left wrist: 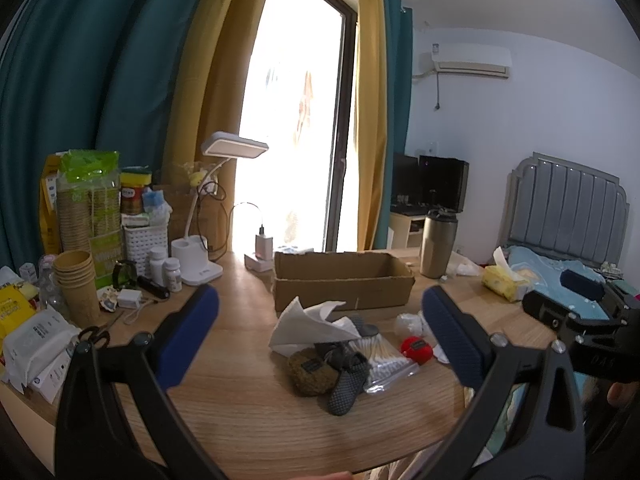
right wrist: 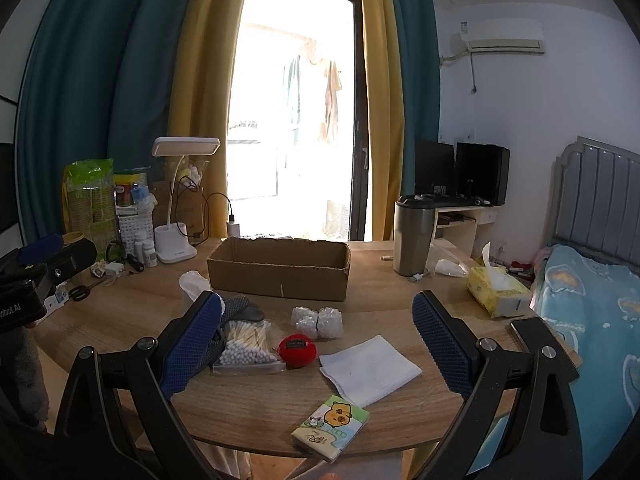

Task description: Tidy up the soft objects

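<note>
Both grippers raised over the round wooden table (right wrist: 248, 420), jaws spread wide, nothing held.

Nearest: left gripper (left wrist: 320, 336), right gripper (right wrist: 316, 340). Under them lie a cartoon-printed tissue pack (right wrist: 331, 432), folded white cloth (right wrist: 370, 368), red plush ball (right wrist: 297, 350), bagged cotton swabs (right wrist: 248, 346) and grey mesh slippers (left wrist: 346, 380). Beyond stands the open, empty cardboard box (right wrist: 280, 266).

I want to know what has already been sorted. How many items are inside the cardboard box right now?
0 visible. The cardboard box looks empty in both views, though its near wall hides part of the floor. The red ball, cotton swabs and folded cloth all lie on the table.
</note>
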